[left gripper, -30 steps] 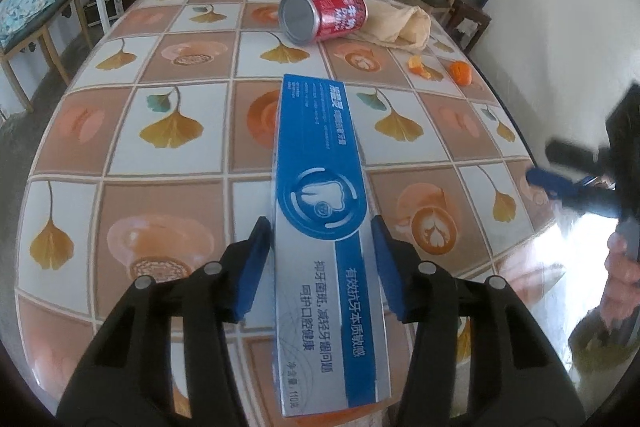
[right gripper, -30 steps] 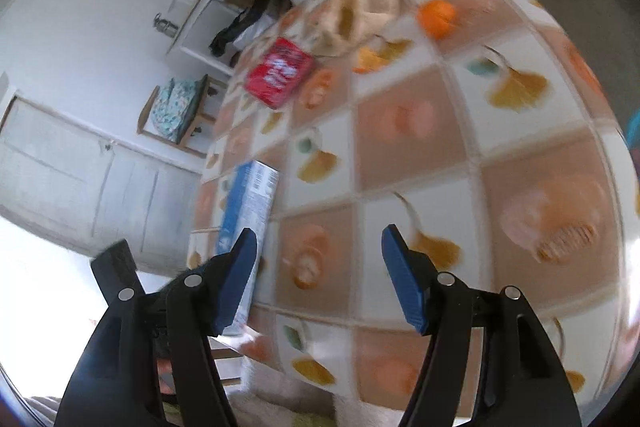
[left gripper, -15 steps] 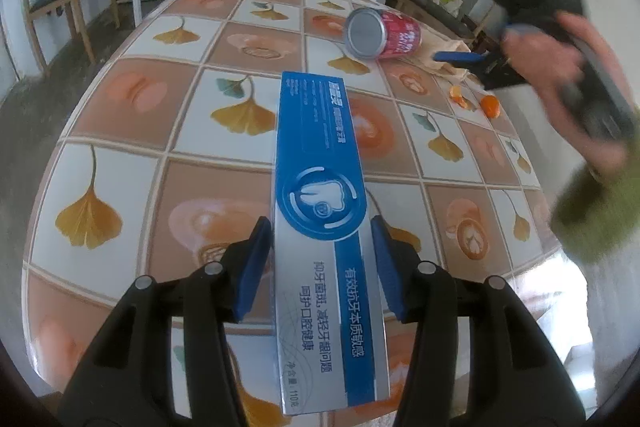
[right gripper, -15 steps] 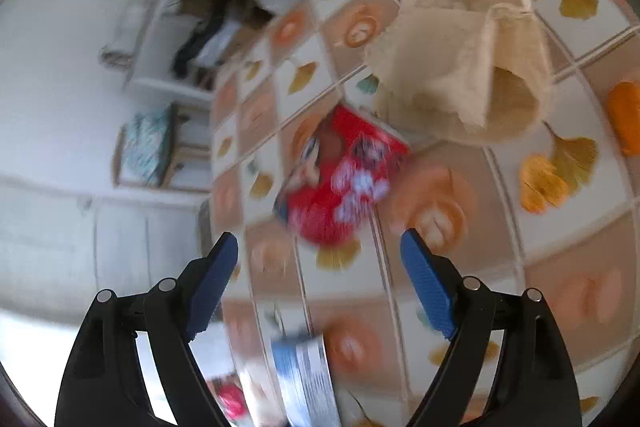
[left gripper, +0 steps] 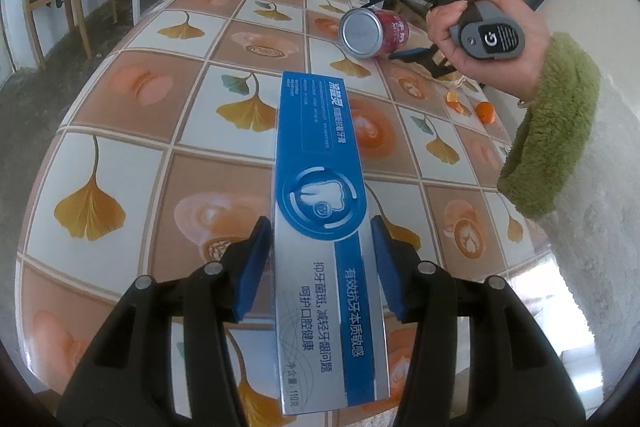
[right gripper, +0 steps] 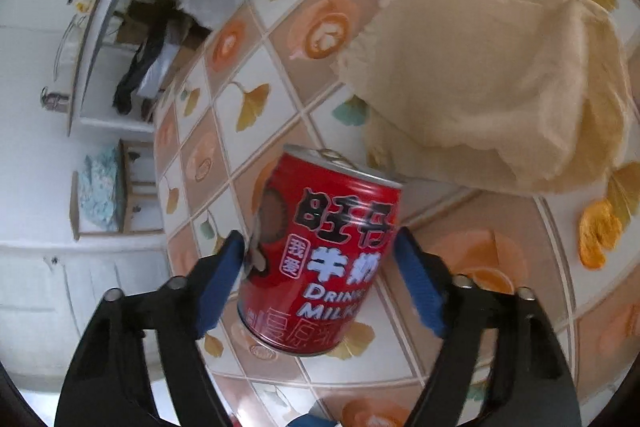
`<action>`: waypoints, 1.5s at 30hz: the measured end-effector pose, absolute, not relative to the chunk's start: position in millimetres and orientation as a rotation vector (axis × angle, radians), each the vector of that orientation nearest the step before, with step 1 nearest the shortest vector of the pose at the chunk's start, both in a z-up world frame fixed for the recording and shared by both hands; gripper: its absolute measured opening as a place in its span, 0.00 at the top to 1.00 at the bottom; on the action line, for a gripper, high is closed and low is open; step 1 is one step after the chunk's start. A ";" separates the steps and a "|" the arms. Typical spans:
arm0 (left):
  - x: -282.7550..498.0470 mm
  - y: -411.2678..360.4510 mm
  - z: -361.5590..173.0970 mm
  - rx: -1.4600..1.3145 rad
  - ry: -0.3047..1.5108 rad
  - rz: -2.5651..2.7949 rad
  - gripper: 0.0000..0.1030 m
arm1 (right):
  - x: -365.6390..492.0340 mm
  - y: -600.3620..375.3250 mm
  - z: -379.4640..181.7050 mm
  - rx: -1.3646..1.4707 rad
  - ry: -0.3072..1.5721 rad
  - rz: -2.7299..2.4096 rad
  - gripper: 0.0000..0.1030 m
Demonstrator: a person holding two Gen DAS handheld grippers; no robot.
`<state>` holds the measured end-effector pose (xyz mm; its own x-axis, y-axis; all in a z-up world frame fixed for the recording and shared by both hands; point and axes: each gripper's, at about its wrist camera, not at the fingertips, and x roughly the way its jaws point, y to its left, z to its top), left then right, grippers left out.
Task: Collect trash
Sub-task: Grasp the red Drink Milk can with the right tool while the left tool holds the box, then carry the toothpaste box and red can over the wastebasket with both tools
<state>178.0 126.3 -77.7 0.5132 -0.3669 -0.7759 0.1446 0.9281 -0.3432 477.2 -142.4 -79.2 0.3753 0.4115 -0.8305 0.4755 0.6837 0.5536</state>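
The left hand-held gripper [left gripper: 318, 263] had the blue toothpaste box [left gripper: 320, 195] clamped between its pads, roughly at the box's middle, with the far end jutting out over the tiled table [left gripper: 132, 155]. That grip looked settled, so the box only had to be kept level and out of the way.

The step in hand belonged to the right hand-held gripper [right gripper: 320, 279]. Its jaws were closing around the red milk can [right gripper: 320, 259], which lay on its side on the table just beside a crumpled beige paper bag [right gripper: 500, 79]. The left pad looked to be at the can's wall, the right pad close to it — whether it already pressed I could not tell.

To do this well, the pads should meet the can across its round body near mid-length, not by the rim, since a can on its side would roll away under a lopsided squeeze. Closing should be steady and stop at firm contact — thin metal dents. The bag's edge ought to stay out of the jaws. Scraps of orange peel [right gripper: 598, 231] remained on the table.
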 end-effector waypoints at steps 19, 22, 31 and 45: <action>177.2 132.2 -77.8 -0.299 0.980 -0.302 0.53 | 378.4 -139.7 -60.9 0.431 1.427 0.225 0.32; 176.7 131.8 -77.7 -0.301 0.982 -0.303 0.53 | 344.7 -139.6 -57.9 0.360 1.442 0.250 0.32; 176.1 123.8 -77.2 -0.286 0.987 -0.316 0.53 | 276.6 -131.4 -46.1 0.157 1.412 0.270 0.32; 177.2 123.1 -77.6 -0.287 0.987 -0.315 0.53 | 275.1 -117.6 -45.7 0.091 1.361 0.266 0.32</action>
<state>177.2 123.1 -77.6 0.5127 -0.3864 -0.7667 0.1296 0.9176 -0.3758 275.1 -117.6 -45.7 0.1833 0.2406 -0.9531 -0.1352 0.9665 0.2180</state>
